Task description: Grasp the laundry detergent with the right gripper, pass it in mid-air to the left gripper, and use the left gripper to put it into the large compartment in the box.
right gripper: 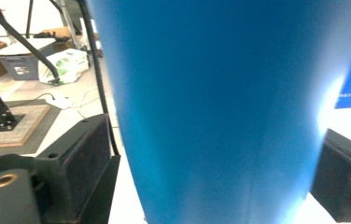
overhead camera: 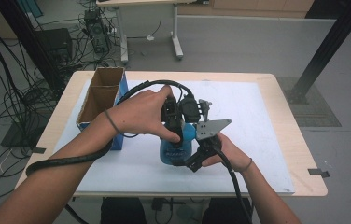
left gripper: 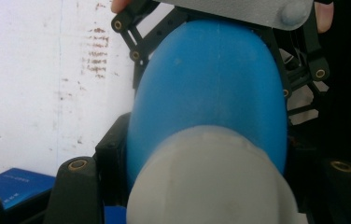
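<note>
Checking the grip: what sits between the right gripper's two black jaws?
In the right gripper view, the blue plastic bottle stands between the right gripper's jaws, with slim gaps either side.

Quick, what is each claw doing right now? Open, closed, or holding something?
Left claw: closed on the cap of the blue bottle.
Right claw: around the bottle's body; whether it grips cannot be told.

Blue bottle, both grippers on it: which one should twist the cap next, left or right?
Left, probably. The left gripper sits at the top of the blue bottle, jaws flanking its white cap. The right gripper straddles the body lower down, better placed to brace it.
</note>
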